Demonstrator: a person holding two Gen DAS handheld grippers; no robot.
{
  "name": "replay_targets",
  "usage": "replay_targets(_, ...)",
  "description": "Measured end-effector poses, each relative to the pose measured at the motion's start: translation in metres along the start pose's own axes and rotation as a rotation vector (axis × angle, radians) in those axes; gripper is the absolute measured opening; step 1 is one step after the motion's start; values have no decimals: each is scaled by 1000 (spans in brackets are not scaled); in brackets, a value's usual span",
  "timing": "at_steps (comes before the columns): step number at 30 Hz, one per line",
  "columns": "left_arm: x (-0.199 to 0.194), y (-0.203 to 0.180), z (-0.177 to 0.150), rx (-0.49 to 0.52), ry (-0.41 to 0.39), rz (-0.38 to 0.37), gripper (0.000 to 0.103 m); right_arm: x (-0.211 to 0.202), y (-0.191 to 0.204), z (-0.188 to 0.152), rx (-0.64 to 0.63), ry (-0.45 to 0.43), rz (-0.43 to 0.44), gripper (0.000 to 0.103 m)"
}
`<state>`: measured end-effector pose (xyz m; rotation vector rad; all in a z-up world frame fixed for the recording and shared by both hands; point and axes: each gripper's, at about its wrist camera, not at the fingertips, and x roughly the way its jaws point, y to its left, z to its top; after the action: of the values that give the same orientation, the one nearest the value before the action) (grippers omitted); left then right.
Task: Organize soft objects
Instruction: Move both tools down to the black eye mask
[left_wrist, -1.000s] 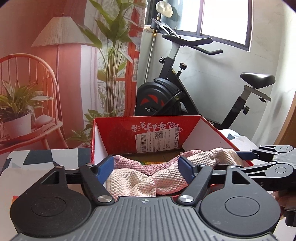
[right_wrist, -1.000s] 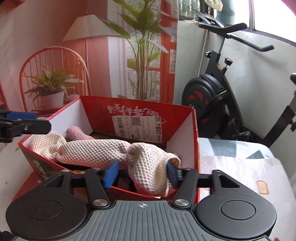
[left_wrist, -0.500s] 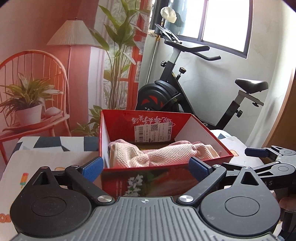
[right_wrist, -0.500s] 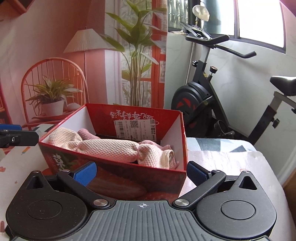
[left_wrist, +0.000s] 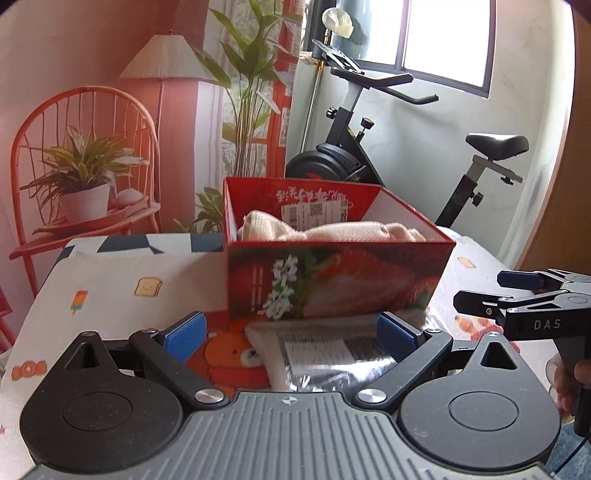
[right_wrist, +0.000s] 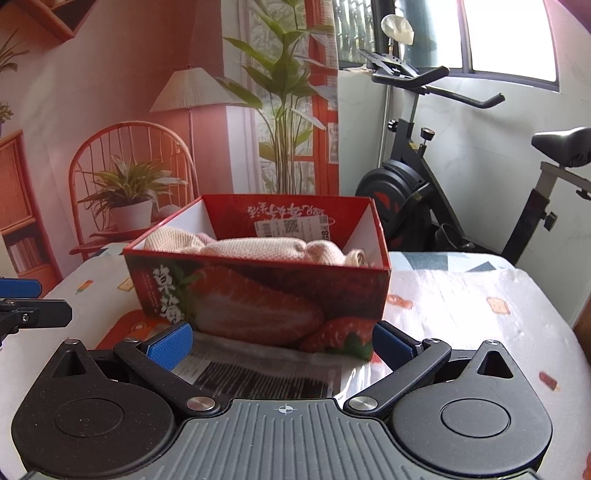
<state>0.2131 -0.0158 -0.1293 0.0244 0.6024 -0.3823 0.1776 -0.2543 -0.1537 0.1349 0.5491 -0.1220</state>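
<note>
Both the left gripper (left_wrist: 291, 328) and right gripper (right_wrist: 282, 341) stand spread wide and empty, having just been opening. Beyond them, the knitted cloths (right_wrist: 258, 249) lie bundled inside the red box (right_wrist: 258, 295): light, limp, best pinched at a raised fold.

Each camera sits just behind its own tool, looking forward and slightly down along the two blue-tipped fingers. The left view faces the red box (left_wrist: 338, 277) from close by, seeing its front and left inner wall; the right tool (left_wrist: 480, 291) pokes in at its right edge. The right view faces the same box (right_wrist: 258, 291) from the other side. Both share the box, table (right_wrist: 461, 306), exercise bike (right_wrist: 417, 177) and backdrop.
</note>
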Motion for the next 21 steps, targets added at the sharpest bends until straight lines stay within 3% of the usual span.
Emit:
replay_targets(11,-12,10,-46,-70,54,6,100,-11,11,-58,38,37,3,103)
replay_targets(21,-17,14,-81,-126,90,22,100,-17,21,-90,62,71,7,103)
